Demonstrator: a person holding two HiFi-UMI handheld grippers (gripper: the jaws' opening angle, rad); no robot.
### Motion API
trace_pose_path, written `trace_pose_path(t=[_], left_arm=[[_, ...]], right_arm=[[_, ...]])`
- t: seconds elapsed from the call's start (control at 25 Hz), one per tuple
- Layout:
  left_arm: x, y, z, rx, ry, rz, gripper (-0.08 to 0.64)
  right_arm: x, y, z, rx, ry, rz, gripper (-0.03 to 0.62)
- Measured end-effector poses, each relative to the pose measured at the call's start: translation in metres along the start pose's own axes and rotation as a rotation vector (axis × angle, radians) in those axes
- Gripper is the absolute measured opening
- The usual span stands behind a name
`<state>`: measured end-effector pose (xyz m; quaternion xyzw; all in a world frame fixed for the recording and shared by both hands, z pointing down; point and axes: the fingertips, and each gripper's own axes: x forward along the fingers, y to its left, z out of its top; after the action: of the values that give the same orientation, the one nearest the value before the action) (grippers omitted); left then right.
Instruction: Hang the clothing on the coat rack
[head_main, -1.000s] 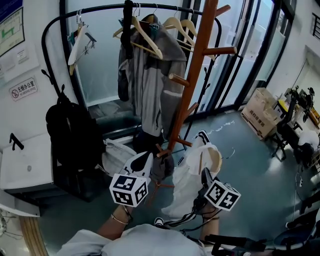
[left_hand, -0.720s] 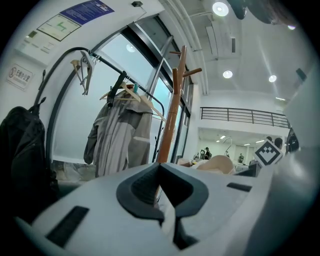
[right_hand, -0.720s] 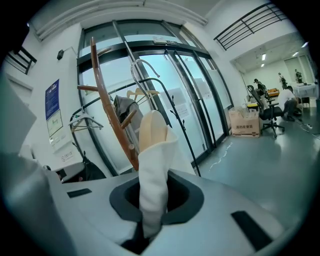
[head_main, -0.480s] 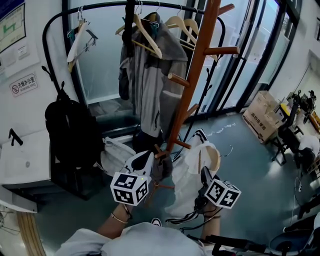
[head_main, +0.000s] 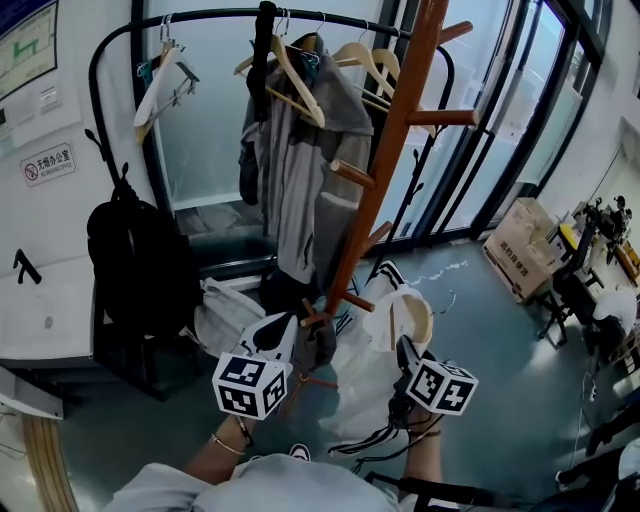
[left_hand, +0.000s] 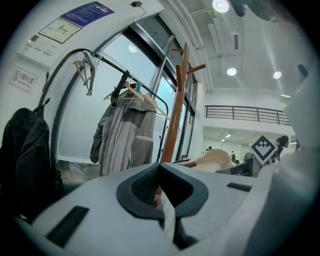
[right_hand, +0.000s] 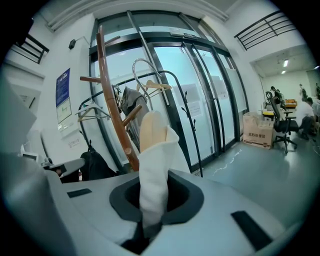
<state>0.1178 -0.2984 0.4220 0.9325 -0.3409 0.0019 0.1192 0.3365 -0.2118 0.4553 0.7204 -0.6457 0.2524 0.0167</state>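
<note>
The wooden coat rack (head_main: 385, 160) rises in the middle of the head view, its pegs sticking out left and right. A white garment (head_main: 368, 390) hangs on a wooden hanger (head_main: 405, 315) just right of the rack's lower pegs. My right gripper (head_main: 405, 352) is shut on the garment's fabric (right_hand: 152, 165) over the hanger's end (right_hand: 150, 131); the hanger's metal hook (right_hand: 142, 67) curves above. My left gripper (head_main: 288, 325) sits close to the lowest pegs and is shut on a thin white edge of fabric (left_hand: 167, 212). The rack's pole (left_hand: 175, 120) stands right ahead of it.
Behind the rack a black clothes rail (head_main: 200, 18) carries a grey jacket (head_main: 300, 170) and several bare hangers. A black backpack (head_main: 140, 265) hangs at left above a white cabinet (head_main: 40, 320). A white bag (head_main: 225, 315) lies on the floor. A cardboard box (head_main: 520, 245) stands at right by the glass doors.
Both grippers and the garment on its hanger have drifted a little left, closer to the rack's lower pegs. Both grips are unchanged.
</note>
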Motion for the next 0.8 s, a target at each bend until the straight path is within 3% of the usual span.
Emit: trace_pose_path(t=[0.8], left_arm=[[-0.009,0.026,0.003,0.005,-0.009,0.119,0.008]], right_arm=[[0.041,-0.006,0.036,-0.205,0.115,0.100,0.037]])
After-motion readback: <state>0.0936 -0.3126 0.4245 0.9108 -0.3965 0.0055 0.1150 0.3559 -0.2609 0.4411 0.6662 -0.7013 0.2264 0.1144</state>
